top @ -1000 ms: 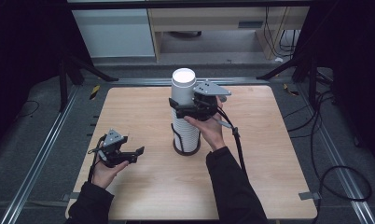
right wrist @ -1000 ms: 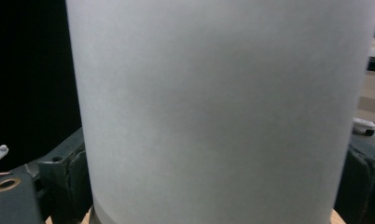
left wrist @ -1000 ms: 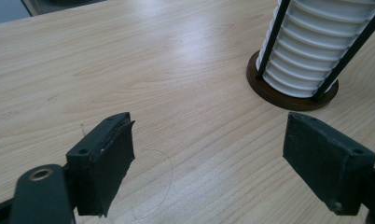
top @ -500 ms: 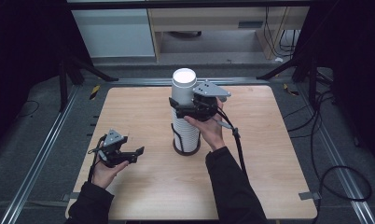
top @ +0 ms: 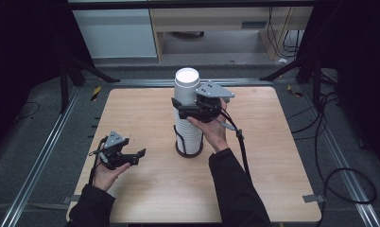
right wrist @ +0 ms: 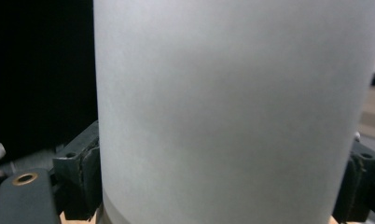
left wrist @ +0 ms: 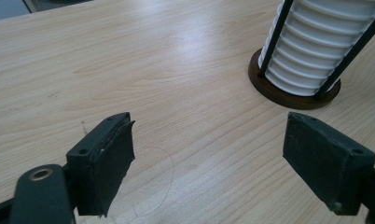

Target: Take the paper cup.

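Note:
A tall stack of white paper cups [top: 188, 127] stands in a black wire holder on a round brown base [left wrist: 295, 95] at the middle of the wooden table. My right gripper [top: 192, 106] is up at the top of the stack, its jaws shut on the topmost cup [top: 186, 84], whose white wall [right wrist: 232, 107] fills the space between the pads. My left gripper [top: 133, 156] rests low over the table at the left, open, with bare wood between its pads [left wrist: 104, 163]. The ribbed cup stack [left wrist: 316, 51] lies ahead of it to the right.
The wooden table [top: 131, 109] sits inside a metal rail frame [top: 46, 142]. A black cable [top: 240, 142] trails from the right gripper across the table. Cabinets and dark stands lie beyond the far edge.

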Demonstrator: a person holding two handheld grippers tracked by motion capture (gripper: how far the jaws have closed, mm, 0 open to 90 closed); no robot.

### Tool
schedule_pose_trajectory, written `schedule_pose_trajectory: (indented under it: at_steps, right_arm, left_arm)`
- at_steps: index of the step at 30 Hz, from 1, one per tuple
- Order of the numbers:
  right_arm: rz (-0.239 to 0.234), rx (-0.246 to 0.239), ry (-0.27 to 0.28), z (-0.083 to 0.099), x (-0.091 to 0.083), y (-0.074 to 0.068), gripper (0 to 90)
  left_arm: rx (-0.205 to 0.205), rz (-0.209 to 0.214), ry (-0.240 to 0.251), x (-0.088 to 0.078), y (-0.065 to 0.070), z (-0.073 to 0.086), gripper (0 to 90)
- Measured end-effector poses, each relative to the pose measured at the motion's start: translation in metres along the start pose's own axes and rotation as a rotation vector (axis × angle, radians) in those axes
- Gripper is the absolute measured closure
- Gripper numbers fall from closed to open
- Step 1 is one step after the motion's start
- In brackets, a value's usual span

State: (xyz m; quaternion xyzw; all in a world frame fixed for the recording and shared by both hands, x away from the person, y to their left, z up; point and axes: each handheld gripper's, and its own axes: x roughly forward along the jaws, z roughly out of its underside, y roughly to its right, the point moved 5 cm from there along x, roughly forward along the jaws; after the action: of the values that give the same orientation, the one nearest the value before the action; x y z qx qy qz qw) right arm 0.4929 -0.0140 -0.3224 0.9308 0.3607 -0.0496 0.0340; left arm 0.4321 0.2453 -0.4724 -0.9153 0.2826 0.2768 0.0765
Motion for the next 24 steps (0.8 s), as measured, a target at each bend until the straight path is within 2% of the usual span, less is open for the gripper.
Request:
schedule_pose_trajectory:
  at_steps: [3, 4, 13, 24]
  right_arm:
    - [-0.007, 0.014, 0.025, -0.007, -0.003, 0.0, 12.6]
    - [0.0, -0.005, 0.017, -0.012, -0.005, 0.001, 12.9]
    - [-0.003, -0.022, 0.021, -0.026, -0.01, -0.001, 13.5]
    - [0.001, -0.038, 0.067, -0.05, -0.019, -0.001, 13.7]
  left_arm:
    - [0.001, 0.001, 0.001, 0.0, 0.0, 0.0, 15.7]
    - [0.002, 0.0, 0.0, 0.0, 0.0, 0.0, 15.7]
    - [0.001, 0.002, -0.004, 0.001, 0.001, 0.0, 15.6]
    - [0.004, 0.002, -0.006, 0.001, 0.001, 0.001, 15.6]
